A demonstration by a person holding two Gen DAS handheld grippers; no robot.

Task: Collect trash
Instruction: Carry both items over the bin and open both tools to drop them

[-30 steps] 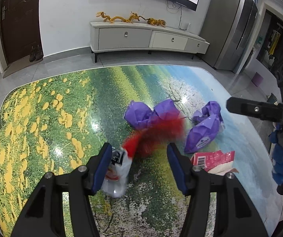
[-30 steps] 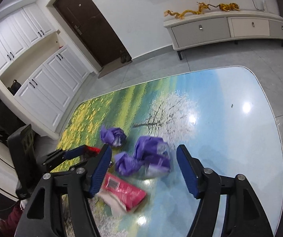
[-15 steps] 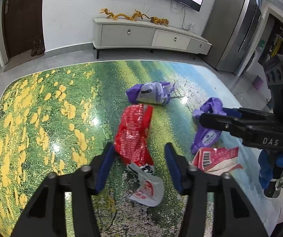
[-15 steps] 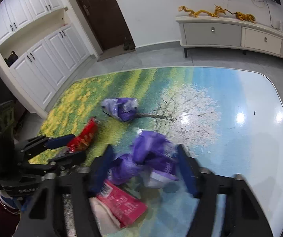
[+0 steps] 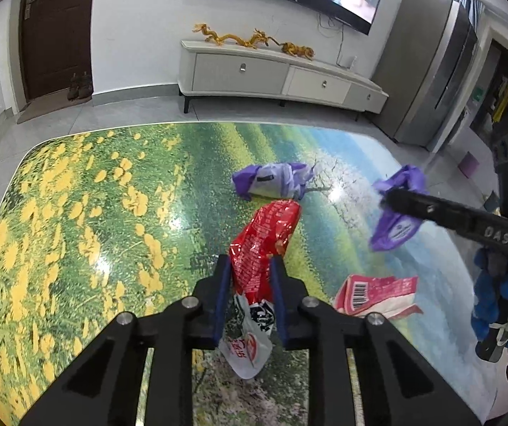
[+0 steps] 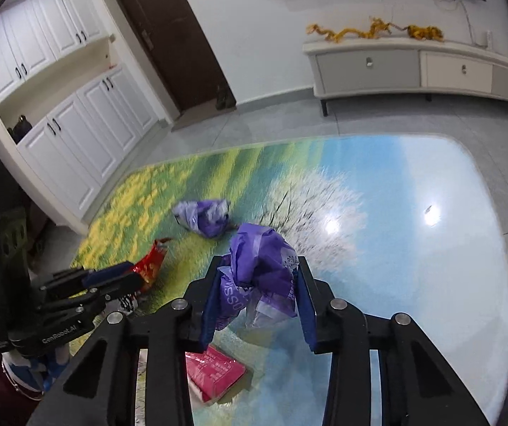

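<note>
Here left gripper (image 5: 248, 268) clamps red wrapper (image 5: 264, 238); right gripper (image 6: 259, 284) clamps purple wrapper (image 6: 259, 266); pink packet (image 5: 374, 293) beside.

Bench (image 5: 76, 213) top printed as a landscape: yellow flowers on green, a white blossom tree, blue sky. Red wrapper (image 5: 264, 241) has white print and a white end with red logo. Purple wrapper (image 6: 257, 273) shows white lettering; second purple wrapper (image 5: 271, 184) is purple and pale lilac with a dark label. Pink packet (image 5: 374, 294) carries a black-and-white barcode. Left gripper (image 5: 246, 277) and right gripper (image 6: 257, 277) are black with blue pads. Cabinet (image 5: 271, 74) is cream, with golden dragon figures (image 5: 254, 39).
</note>
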